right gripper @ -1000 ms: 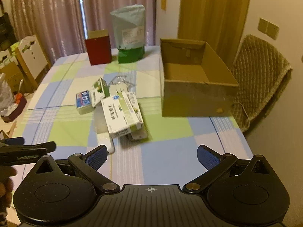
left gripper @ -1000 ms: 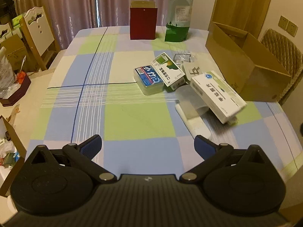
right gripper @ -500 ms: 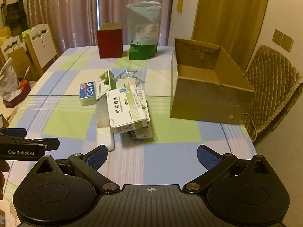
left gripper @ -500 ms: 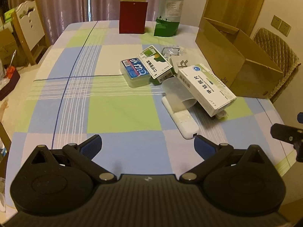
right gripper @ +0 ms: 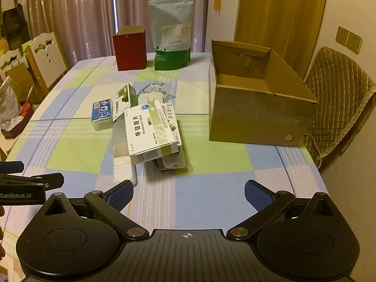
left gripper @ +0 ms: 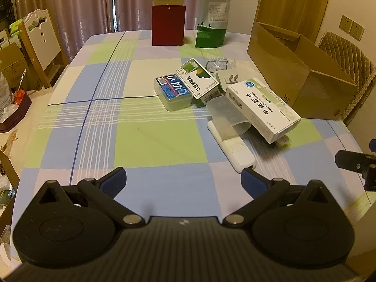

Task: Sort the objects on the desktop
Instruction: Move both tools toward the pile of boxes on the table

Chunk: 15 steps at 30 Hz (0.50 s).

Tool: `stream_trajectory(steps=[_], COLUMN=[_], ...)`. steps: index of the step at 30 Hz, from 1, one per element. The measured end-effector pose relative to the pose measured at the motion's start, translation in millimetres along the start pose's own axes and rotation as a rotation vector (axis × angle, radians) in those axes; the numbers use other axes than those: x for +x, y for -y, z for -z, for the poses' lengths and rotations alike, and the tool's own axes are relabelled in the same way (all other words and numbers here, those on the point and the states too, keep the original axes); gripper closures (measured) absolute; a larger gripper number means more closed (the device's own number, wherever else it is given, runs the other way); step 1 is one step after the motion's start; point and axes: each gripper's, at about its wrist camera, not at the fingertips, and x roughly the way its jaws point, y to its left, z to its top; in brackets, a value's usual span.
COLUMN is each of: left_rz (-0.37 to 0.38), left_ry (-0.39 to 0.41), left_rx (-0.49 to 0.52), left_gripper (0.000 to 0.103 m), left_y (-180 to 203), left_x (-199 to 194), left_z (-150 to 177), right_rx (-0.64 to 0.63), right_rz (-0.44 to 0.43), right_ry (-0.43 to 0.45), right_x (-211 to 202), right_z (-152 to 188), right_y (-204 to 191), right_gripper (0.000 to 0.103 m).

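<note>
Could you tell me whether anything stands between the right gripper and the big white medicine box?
Nothing visible does: only bare tablecloth lies between the open right gripper and the white medicine box atop the pile.

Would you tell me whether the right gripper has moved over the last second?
Yes. The right gripper has risen: the cardboard box sits lower in its view.

Dim, warm yellowish indoor light fills both views, with faint daylight through a gap in the curtains [left gripper: 98,7]. Shadows on the tablecloth [right gripper: 211,199] are soft. Fisheye distortion bends the edges and darkens the corners. Both pictures are sharp, with slight grain and no glare.
</note>
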Motion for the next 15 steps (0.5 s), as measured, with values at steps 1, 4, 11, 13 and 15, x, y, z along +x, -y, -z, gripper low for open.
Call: stream_trajectory(steps=[1,4,11,13,15], left_rz=[-0.001,0.004,0.01,0.007,0.003], left_ry=[-0.001,-0.022,-0.059,-0.059,-0.058], left_rx=[0.003,0.001,-0.002,-0.005,-0.006], left_gripper=[0.001,0.001,0.001,0.001,0.001], left_y=[0.8,2.5,5.7,6.2,6.8], left_x=[1.2,6.9,21.5,23.6,25.2], left_z=[0.5,1.6,2.1,1.6,0.7], right_rx=[0.002,-0.008,-0.049,-0.054,-0.057], right_rz=[-0.001,-0.009,-0.033,-0.048,-0.065], right_ry=[0.0,-0.001,0.003,-0.008,-0.013], right_x=[1.1,5.1,13.3,15.0,16.5], right_z=[0.1,0.4,-0.8,-2.4,-4.8], right_y=[1.1,1.0,-3.3,-4.7,-6.6], right_gripper=[0.0,0.0,0.0,0.0,0.0])
